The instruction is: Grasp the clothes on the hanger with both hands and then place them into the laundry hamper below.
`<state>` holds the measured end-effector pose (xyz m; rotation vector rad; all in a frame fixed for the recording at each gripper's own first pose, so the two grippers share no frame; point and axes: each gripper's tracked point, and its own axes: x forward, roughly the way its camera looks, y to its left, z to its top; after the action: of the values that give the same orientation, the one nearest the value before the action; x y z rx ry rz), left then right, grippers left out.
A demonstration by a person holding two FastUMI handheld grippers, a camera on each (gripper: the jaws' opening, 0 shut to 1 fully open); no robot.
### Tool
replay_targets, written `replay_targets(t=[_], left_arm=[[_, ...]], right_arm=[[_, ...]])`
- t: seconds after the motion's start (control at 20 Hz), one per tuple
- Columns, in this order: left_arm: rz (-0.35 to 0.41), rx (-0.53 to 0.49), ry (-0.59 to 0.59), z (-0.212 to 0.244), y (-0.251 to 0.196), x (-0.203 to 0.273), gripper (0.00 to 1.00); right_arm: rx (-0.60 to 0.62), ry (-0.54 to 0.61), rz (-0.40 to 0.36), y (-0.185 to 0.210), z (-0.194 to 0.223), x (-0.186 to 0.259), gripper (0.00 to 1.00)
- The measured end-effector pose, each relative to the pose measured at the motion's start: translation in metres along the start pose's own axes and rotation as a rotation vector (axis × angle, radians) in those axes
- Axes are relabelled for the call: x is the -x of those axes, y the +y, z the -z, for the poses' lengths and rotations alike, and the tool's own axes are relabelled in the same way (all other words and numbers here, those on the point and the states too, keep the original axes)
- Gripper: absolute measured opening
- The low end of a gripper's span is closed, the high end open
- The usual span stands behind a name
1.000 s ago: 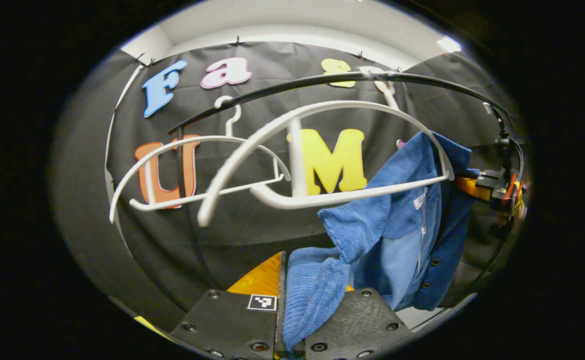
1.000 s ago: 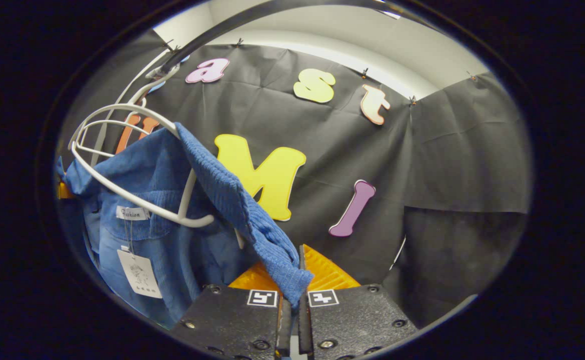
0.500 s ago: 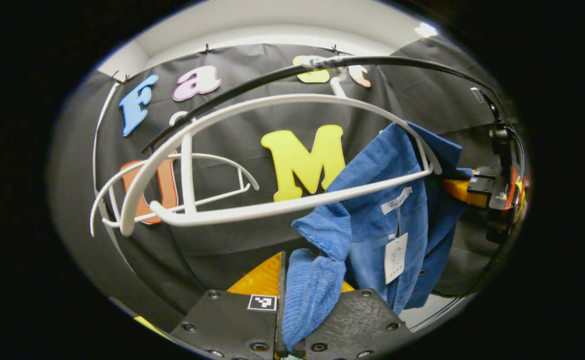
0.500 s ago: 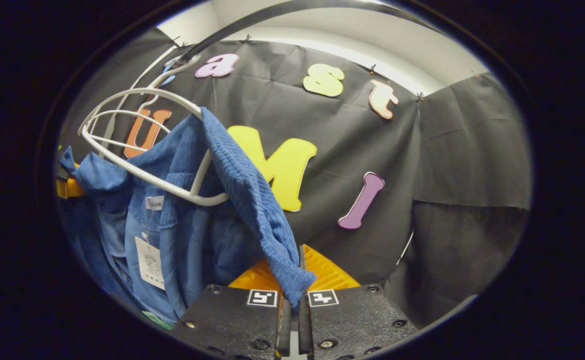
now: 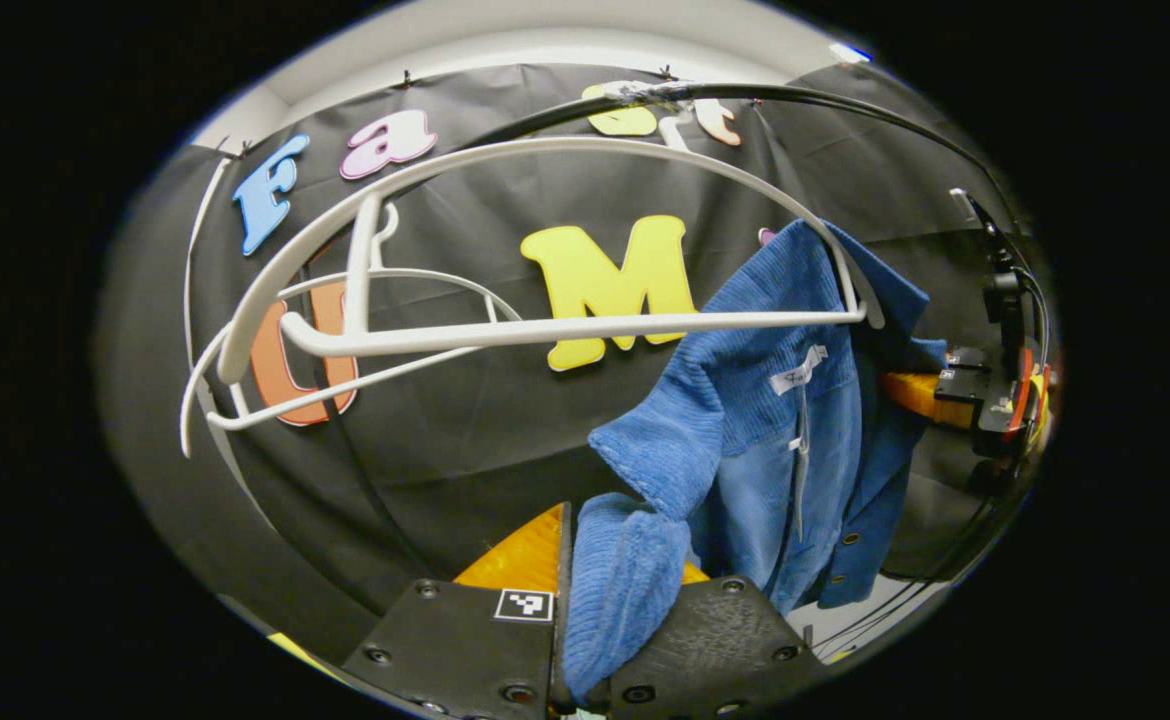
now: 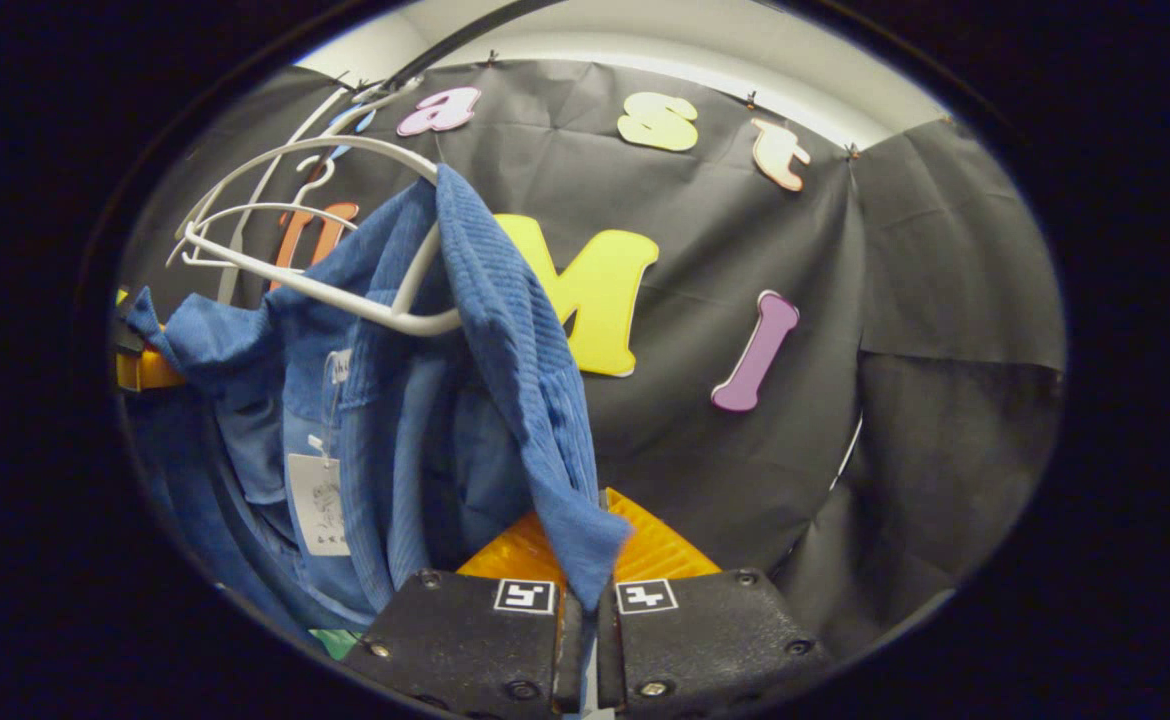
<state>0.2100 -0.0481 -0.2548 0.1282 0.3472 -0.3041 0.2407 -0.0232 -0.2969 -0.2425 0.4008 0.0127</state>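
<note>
Garment [image 5: 745, 400], blue, one shoulder draped on white hanger [image 5: 565, 330], its ends pinched in left gripper [image 5: 585, 640] and right gripper [image 6: 585, 610], both clamped on cloth.

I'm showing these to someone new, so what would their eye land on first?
First, the blue corduroy shirt, half slid off a white hanger, one shoulder still draped over the hanger's end. Each end of it runs down into a gripper: the left gripper and the right gripper both have their jaws closed on the cloth. A paper tag dangles at its collar.
</note>
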Motion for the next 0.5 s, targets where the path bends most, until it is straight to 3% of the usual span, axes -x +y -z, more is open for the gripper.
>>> replay_targets(t=[0.25, 0.5], left_arm=[[-0.002, 0.068, 0.005, 0.002, 0.006, 0.007, 0.10], [0.015, 0.083, -0.025, -0.013, 0.006, 0.009, 0.10]], right_arm=[[0.019, 0.002, -0.010, 0.010, 0.005, 0.007, 0.10], [-0.081, -0.096, -0.020, 0.001, -0.028, 0.008, 0.05]])
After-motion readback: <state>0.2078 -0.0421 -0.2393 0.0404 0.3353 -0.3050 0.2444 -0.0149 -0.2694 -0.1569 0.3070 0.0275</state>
